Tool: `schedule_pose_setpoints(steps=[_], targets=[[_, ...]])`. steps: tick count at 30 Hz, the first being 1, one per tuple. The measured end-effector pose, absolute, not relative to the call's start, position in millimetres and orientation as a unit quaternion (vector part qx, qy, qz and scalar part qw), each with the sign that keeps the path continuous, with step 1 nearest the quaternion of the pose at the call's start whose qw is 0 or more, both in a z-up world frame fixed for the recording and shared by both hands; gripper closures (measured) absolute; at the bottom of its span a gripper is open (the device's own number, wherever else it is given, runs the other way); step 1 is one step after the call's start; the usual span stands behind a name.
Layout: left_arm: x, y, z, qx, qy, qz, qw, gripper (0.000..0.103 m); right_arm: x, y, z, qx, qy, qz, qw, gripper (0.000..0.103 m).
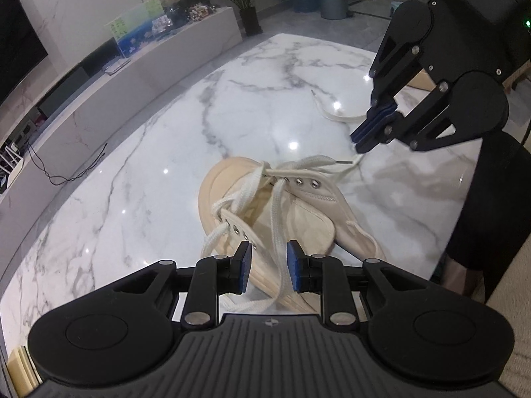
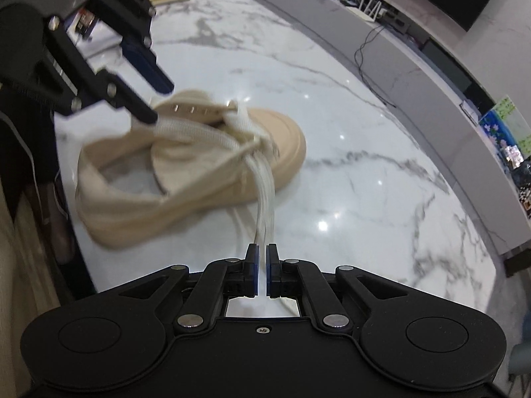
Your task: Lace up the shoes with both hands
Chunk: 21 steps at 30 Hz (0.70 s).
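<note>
L gripper (image 1: 268,267) fingers stood partly apart w/ one strand of the lace (image 1: 277,219) running loose between the pads, no clear pinch. R gripper (image 2: 262,272) was nearly closed, pinching the lace's other strand, pulled taut from the eyelets. Beige shoe (image 1: 265,212) lay tipped on its side mid-table (image 1: 132,165), toe twd the far edge, heel twd the near edge.

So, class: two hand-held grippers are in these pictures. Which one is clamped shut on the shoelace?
The right hand-held gripper: its blue pads are pinched together on the white shoelace. The left hand-held gripper has a clear gap between its pads, gripping nothing.
</note>
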<state>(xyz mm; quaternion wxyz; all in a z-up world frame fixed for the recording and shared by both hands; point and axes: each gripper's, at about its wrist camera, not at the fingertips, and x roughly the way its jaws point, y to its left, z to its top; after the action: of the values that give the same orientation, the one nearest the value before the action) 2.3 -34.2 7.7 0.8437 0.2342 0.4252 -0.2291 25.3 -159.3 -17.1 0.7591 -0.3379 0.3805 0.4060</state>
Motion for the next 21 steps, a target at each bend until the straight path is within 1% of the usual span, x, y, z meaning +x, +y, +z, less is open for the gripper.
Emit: schedule_pose_setpoints(steps=[2,4,5,6,10,11,13,14,15,16,18,21], targets=[[5,-33,8,0.233,0.423,-0.232,0.844,0.08,31,-154,-19,-0.334,0.38,0.41,0.759,0.1],[9,-31,8,0.229,0.419,-0.239,0.845,0.08,34,-148,-20,-0.33,0.381,0.415,0.757,0.09],[10,-31,8,0.229,0.418,-0.241,0.845,0.079,36,-146,-21,-0.331,0.379,0.417,0.757,0.079],[11,-32,7,0.23,0.417,-0.242,0.846,0.079,37,-144,-21,-0.332,0.375,0.418,0.757,0.071],[17,-32,4,0.223,0.418,-0.238,0.848,0.078,42,-136,-24,-0.332,0.37,0.423,0.758,0.071],[18,-32,4,0.219,0.42,-0.237,0.848,0.078,43,-134,-25,-0.335,0.369,0.423,0.757,0.072],[19,-30,3,0.213,0.422,-0.237,0.849,0.078,45,-128,-30,-0.348,0.371,0.419,0.752,0.078],[19,-30,4,0.212,0.422,-0.237,0.849,0.078,45,-127,-31,-0.351,0.371,0.419,0.75,0.087],[19,-29,4,0.211,0.422,-0.237,0.849,0.078,45,-126,-33,-0.352,0.374,0.418,0.749,0.093],[18,-28,4,0.211,0.422,-0.236,0.849,0.077,45,-125,-35,-0.353,0.379,0.417,0.747,0.096],[17,-25,3,0.21,0.426,-0.231,0.849,0.075,45,-126,-36,-0.346,0.385,0.414,0.749,0.102],[15,-21,3,0.207,0.427,-0.227,0.85,0.074,43,-131,-32,-0.339,0.39,0.404,0.755,0.103]])
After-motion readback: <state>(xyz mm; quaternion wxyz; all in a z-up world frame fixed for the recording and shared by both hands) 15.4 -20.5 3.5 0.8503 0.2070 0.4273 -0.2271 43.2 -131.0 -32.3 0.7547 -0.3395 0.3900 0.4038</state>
